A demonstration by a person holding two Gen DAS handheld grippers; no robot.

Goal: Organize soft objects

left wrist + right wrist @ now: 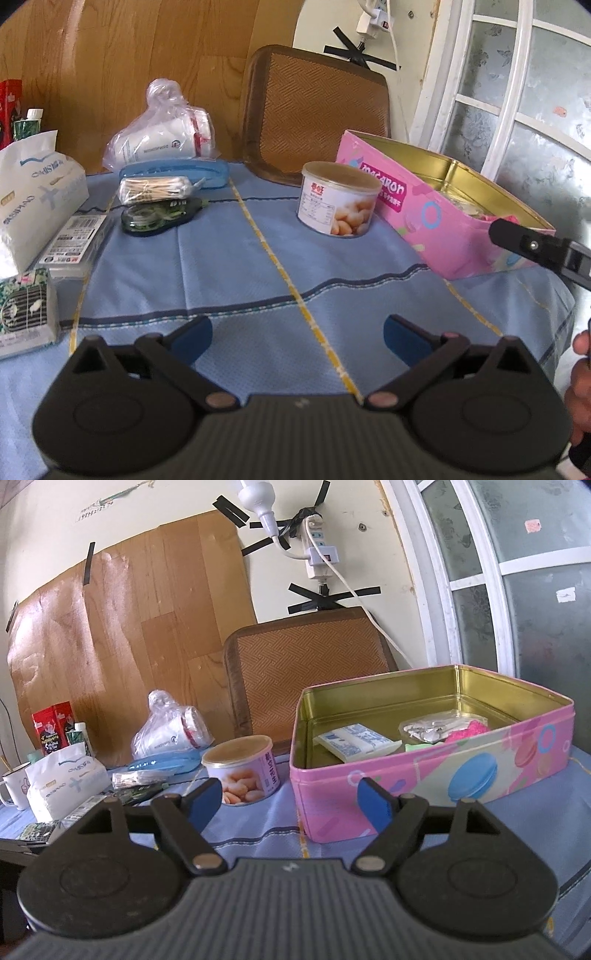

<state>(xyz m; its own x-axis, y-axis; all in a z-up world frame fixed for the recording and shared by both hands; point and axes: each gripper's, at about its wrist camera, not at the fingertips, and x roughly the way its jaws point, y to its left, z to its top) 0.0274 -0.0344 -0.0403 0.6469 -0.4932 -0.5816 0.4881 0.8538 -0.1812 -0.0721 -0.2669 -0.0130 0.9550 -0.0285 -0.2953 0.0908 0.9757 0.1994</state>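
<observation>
— Where are the soft things kept?
— Mostly inside the pink tin, at two o'clock on the counter: a white packet and a pink knitted piece are seen there.
— And the tongs?
— Left tongs are spread wide, nothing held. Right tongs are parted too, empty, pointed between the can and the tin

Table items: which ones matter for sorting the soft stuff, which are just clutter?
Job:
pink tin
tissue pack inside it
pink knit piece inside it
tissue bag
cotton swabs

Clutter:
can
mug
red box
power strip
</observation>
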